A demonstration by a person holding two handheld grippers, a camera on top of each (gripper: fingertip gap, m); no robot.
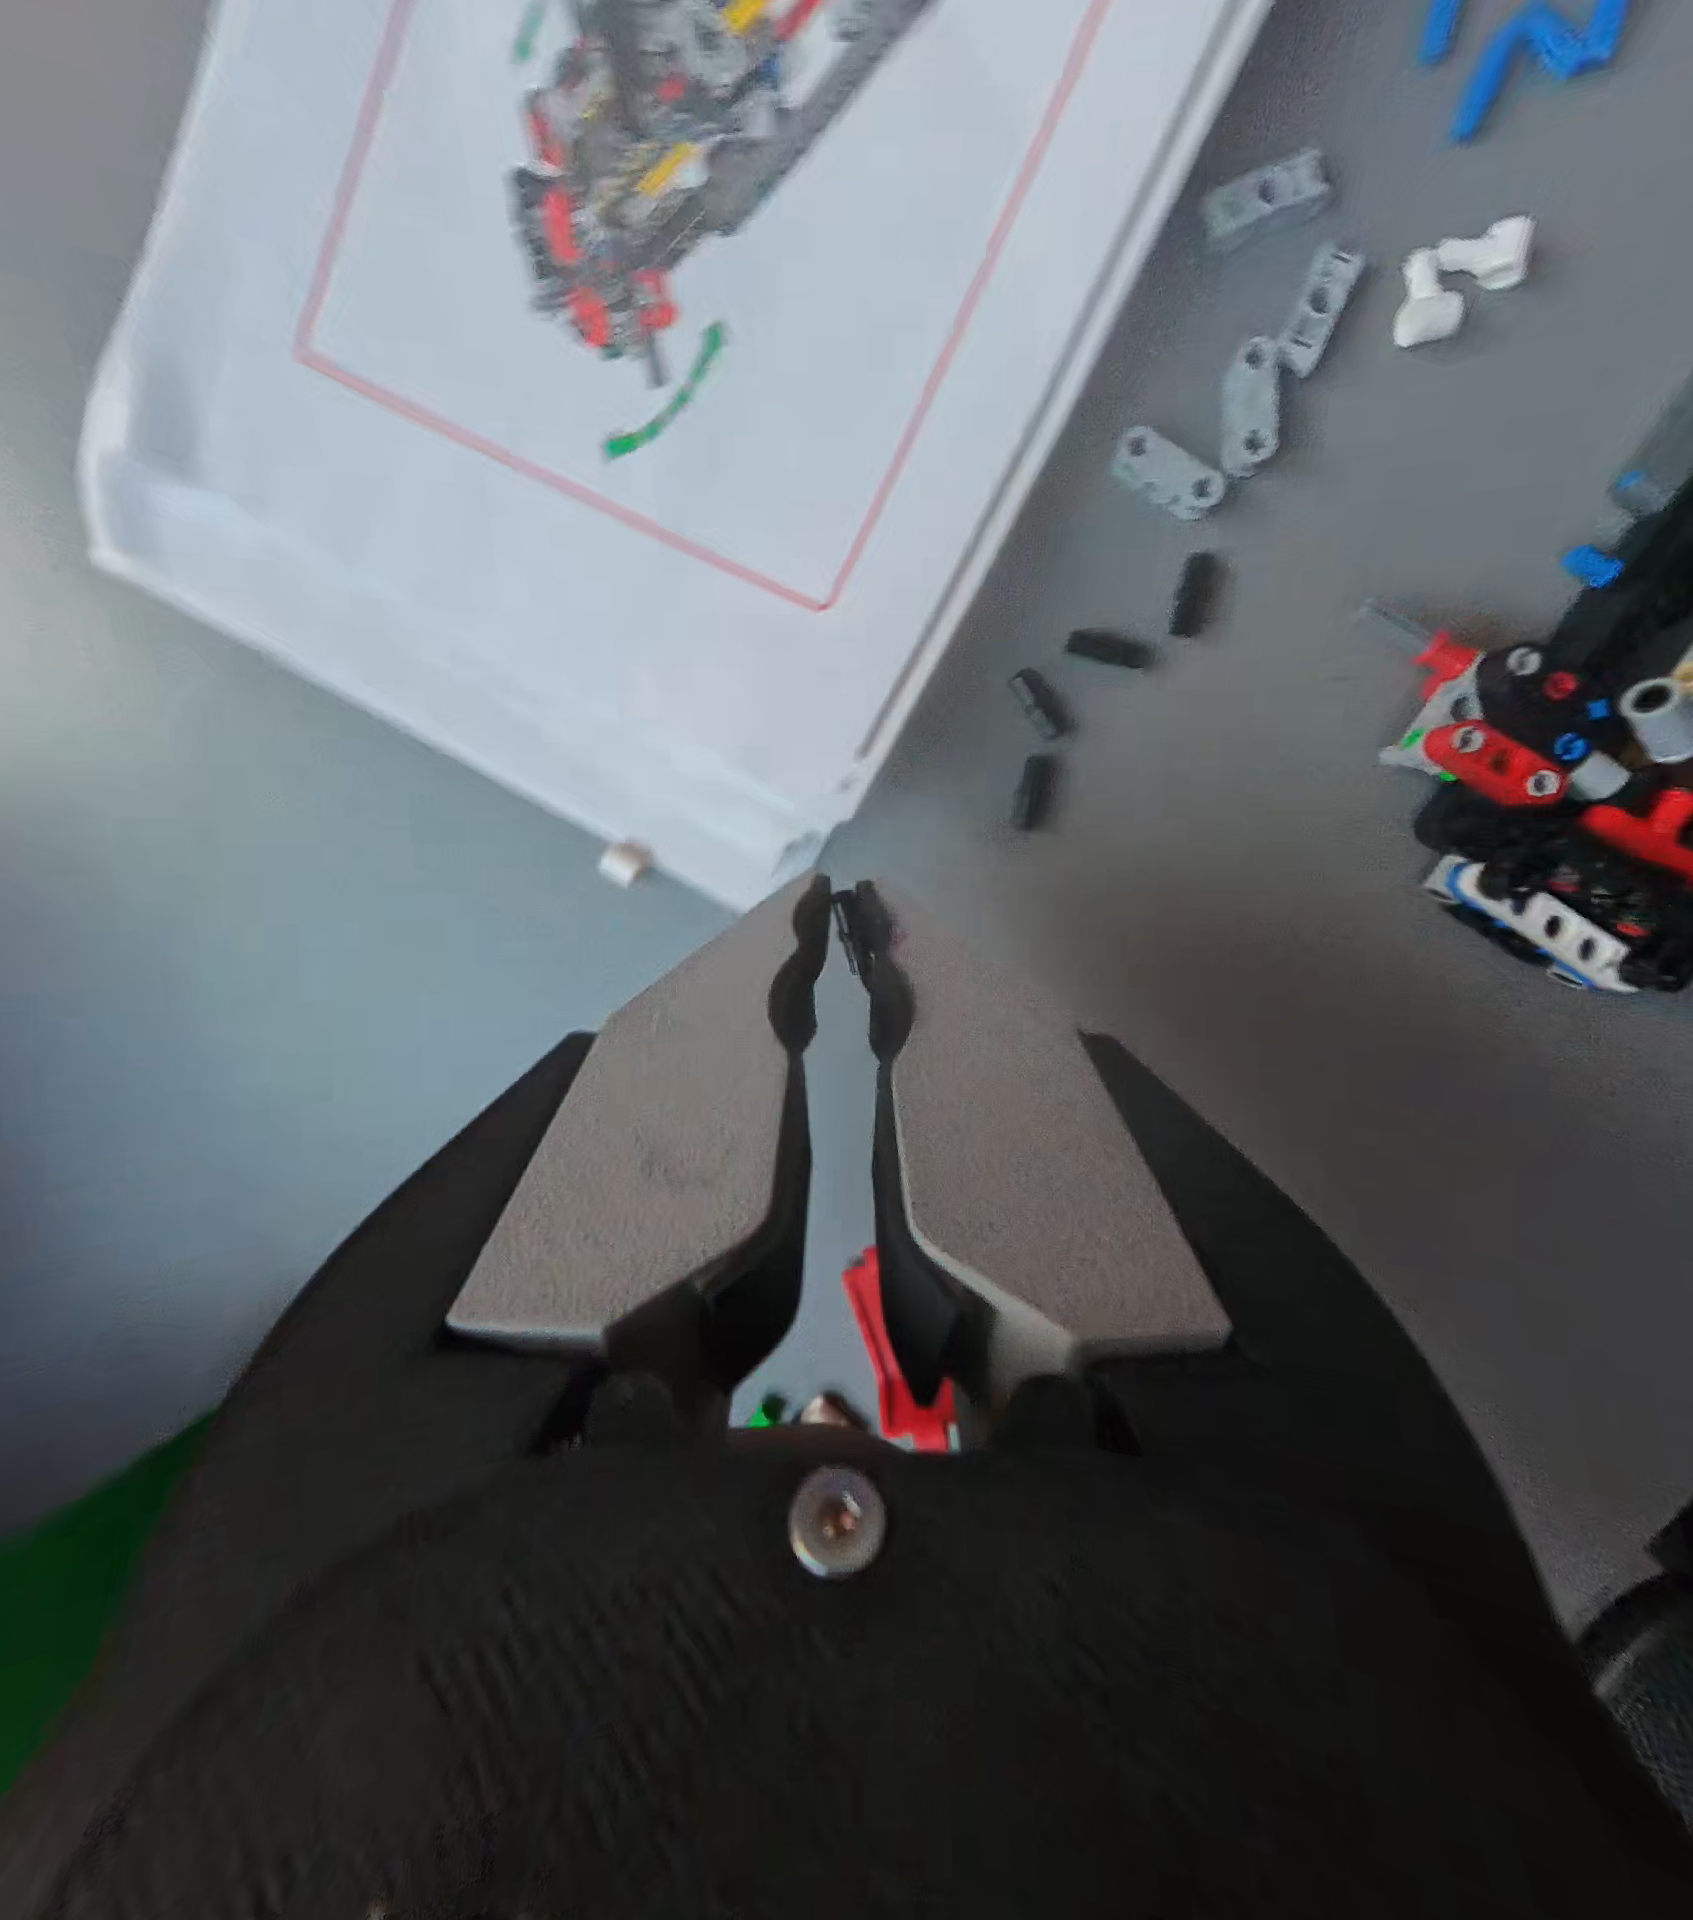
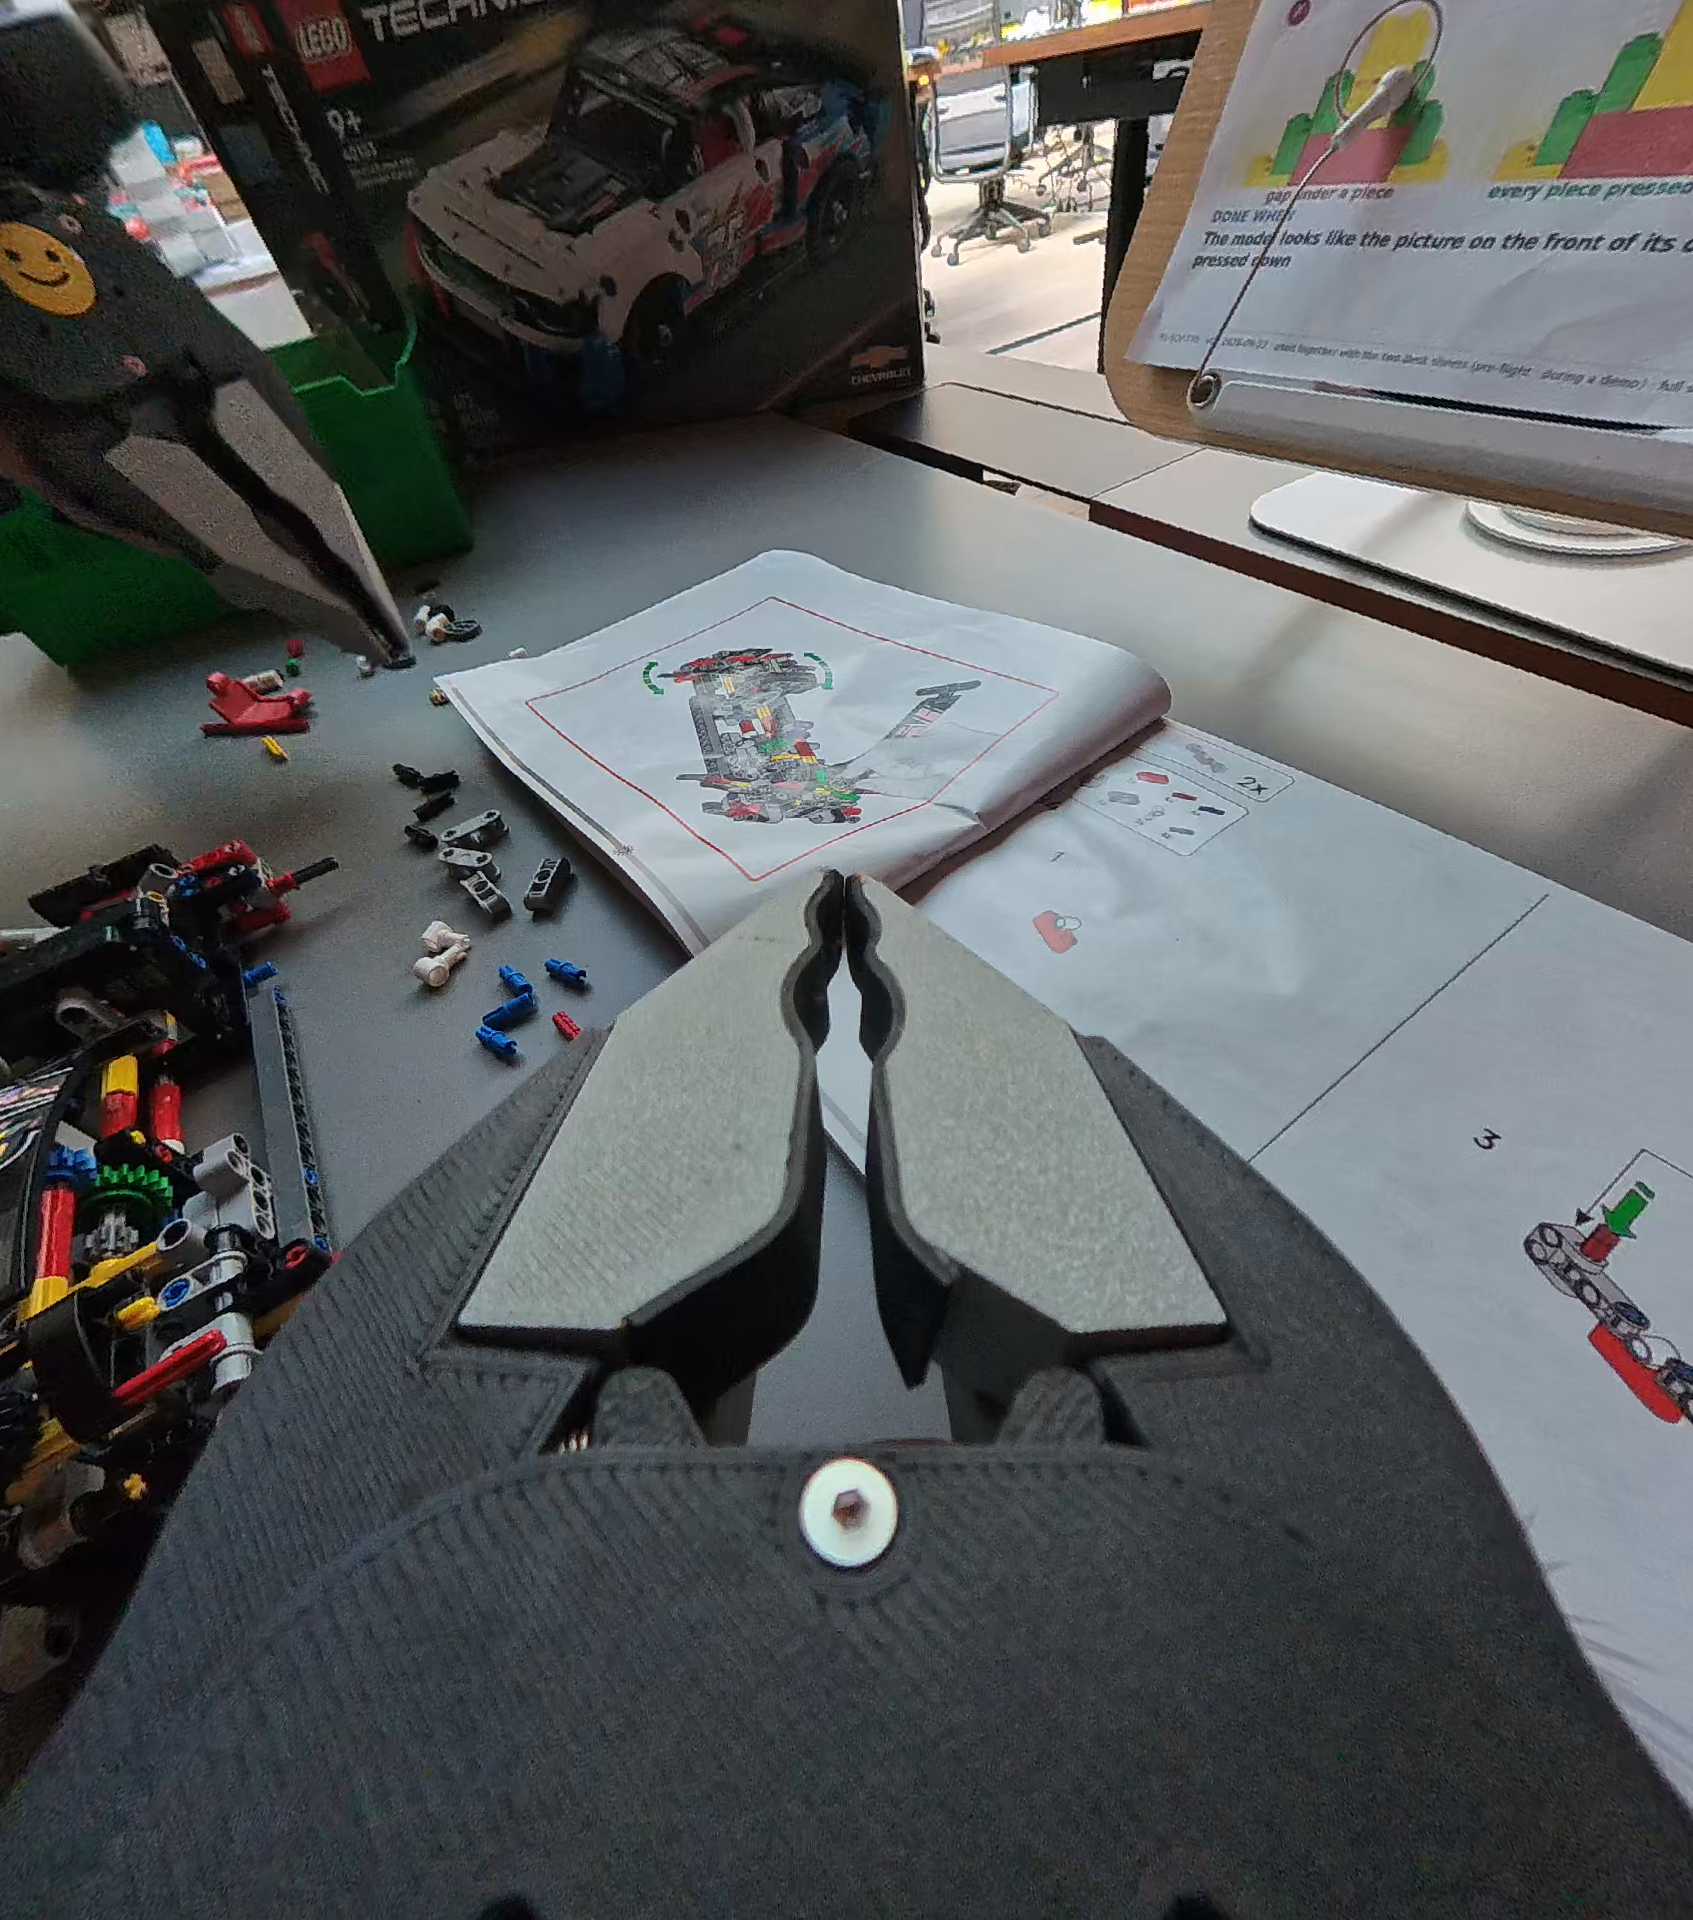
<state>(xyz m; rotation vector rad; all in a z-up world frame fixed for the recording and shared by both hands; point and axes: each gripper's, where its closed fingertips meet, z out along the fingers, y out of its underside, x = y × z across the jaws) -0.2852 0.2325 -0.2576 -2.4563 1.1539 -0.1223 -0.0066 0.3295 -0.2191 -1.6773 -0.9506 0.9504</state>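
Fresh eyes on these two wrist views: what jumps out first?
The half-built toy car chassis, a dense tangle of black, red and yellow parts, fills the left of the grey table, with loose pins and connectors scattered beside it. The open instruction booklet lies at centre, the car's box upright behind it. The left claw pinches a small black pin near the booklet's corner; the right claw is shut above the booklet's pages.

Fig. — I see print on four bearers: dark car box, clipped sheet, open booklet, step sheet — wording withheld.
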